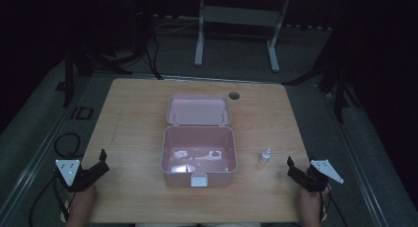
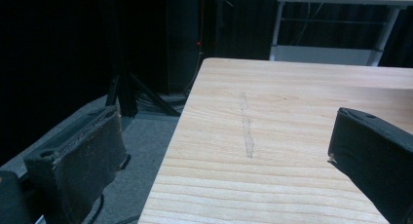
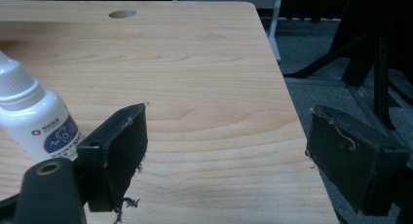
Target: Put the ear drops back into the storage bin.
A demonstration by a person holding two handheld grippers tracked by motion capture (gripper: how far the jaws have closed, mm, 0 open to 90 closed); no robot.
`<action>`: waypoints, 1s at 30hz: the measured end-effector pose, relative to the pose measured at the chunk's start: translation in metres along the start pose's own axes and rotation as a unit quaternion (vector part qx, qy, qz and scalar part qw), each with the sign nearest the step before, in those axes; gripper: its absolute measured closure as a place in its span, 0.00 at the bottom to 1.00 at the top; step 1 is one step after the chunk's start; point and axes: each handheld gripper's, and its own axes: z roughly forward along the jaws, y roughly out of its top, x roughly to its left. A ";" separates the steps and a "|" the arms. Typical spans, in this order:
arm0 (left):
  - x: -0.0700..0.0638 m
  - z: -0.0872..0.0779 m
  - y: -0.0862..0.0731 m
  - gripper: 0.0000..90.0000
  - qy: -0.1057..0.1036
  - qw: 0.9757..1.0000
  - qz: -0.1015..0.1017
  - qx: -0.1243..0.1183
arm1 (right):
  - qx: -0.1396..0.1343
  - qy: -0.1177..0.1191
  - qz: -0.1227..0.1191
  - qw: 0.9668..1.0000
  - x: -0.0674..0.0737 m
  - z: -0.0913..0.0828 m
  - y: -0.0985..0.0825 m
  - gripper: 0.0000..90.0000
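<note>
We see an open pink box (image 1: 198, 155) mid-surface, a small bottle (image 1: 264, 156) just right, both grippers apart at the near corners.

One pink box (image 1: 198, 155), lid open; one white bottle (image 1: 264, 156); two grippers; one table (image 1: 133, 128).

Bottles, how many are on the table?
1. The bottle stands right of the pink box, near the right gripper. The white bits inside the box are too blurry to name.
</note>
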 end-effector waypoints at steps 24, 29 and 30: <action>0.000 0.001 0.000 0.00 -0.012 1.000 -0.001 0.006 | 0.125 0.049 -0.040 0.990 0.002 0.011 0.016 0.17; 0.000 0.001 0.000 0.00 -0.012 1.000 -0.001 0.006 | 0.183 0.062 -0.044 0.980 -0.003 0.012 0.025 0.17; 0.000 0.001 0.000 0.00 -0.012 1.000 -0.001 0.006 | 0.199 0.062 -0.048 0.977 -0.004 0.011 0.026 0.17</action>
